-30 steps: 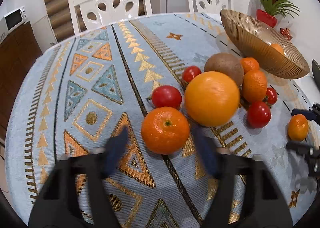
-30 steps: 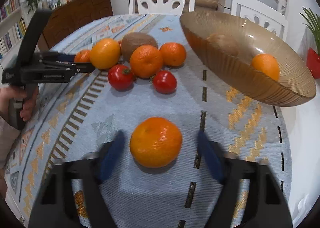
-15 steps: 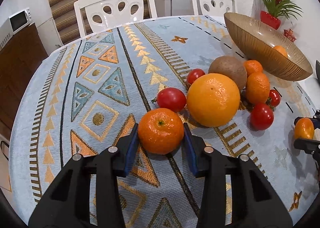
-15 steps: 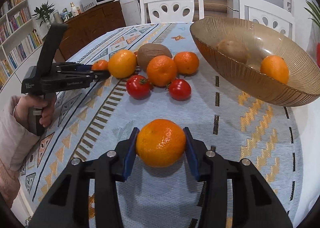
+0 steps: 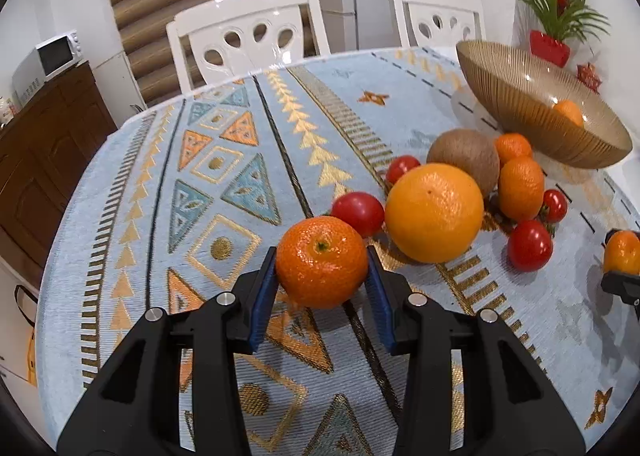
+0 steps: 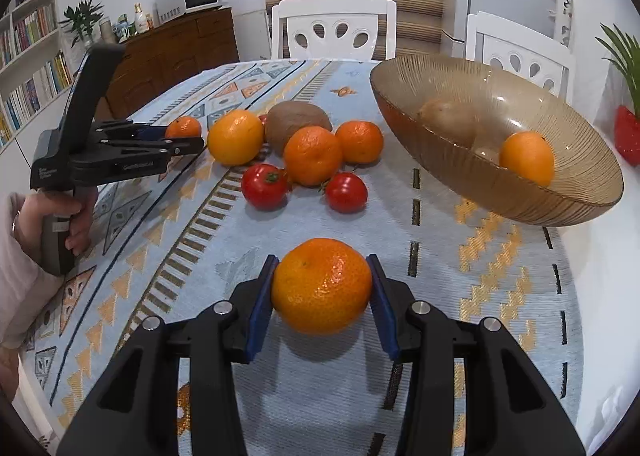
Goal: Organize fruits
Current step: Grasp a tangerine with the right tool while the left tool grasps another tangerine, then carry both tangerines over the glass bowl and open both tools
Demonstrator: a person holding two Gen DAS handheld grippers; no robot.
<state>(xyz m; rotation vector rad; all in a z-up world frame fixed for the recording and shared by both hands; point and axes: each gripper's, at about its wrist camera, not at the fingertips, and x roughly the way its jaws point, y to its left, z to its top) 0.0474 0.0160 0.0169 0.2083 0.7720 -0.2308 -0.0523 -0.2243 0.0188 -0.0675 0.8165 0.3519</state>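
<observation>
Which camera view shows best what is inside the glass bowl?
The right wrist view: it looks into the bowl, showing an orange fruit and a brownish fruit. The left wrist view sees the bowl from the side, with only the orange fruit visible.

A counter (image 5: 120, 240) under a pale blue patterned cloth fills most of the frame. At centre right lie a large orange (image 5: 434, 212), a kiwi (image 5: 464, 156), two mandarins (image 5: 520, 188), and four tomatoes (image 5: 530, 245). A ribbed amber bowl (image 5: 520, 112) stands at the upper right.
</observation>
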